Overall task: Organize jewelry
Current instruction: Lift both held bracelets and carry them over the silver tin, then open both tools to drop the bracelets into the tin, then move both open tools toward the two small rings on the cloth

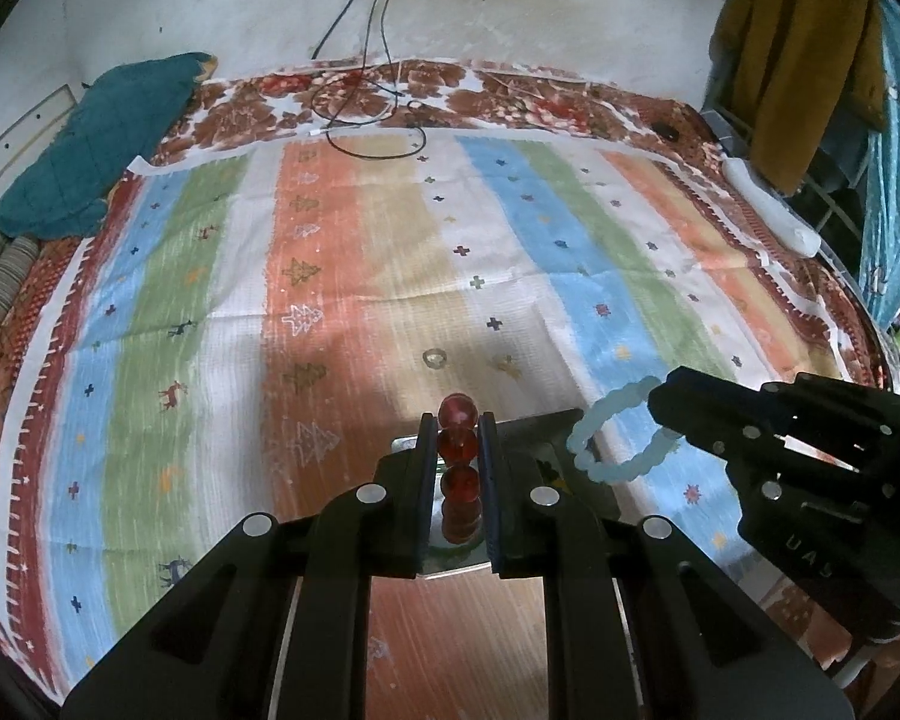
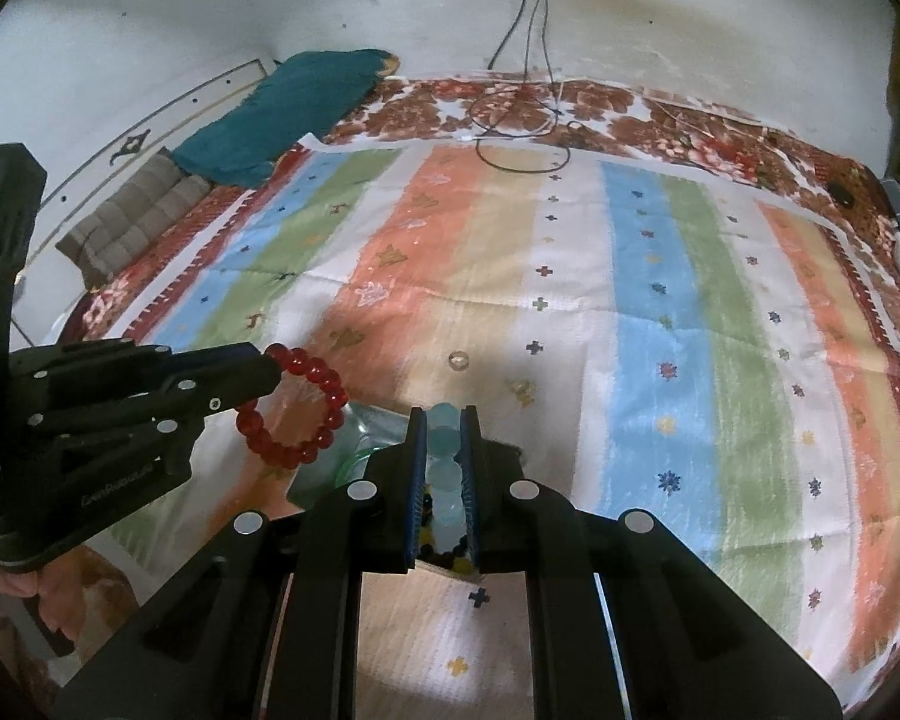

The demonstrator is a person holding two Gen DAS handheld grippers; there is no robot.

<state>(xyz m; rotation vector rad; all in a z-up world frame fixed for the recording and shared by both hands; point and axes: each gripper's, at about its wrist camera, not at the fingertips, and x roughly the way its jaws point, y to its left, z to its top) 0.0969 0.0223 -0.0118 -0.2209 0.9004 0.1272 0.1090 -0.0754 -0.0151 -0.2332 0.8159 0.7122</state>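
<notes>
The left claw [image 1: 457, 450] pinches a red bead bracelet [image 2: 297, 408] edge-on, while the right claw [image 2: 444, 456] pinches a pale blue bead bracelet [image 1: 621, 432]; both loops hang above the striped bedspread [image 1: 342, 228]. Directly beneath the two claws sits what looks like a clear container [image 2: 354, 444] of jewelry, about equally near both, so each drop is probably straight down. A small ring [image 1: 434, 357] lies just beyond on the cloth.
</notes>
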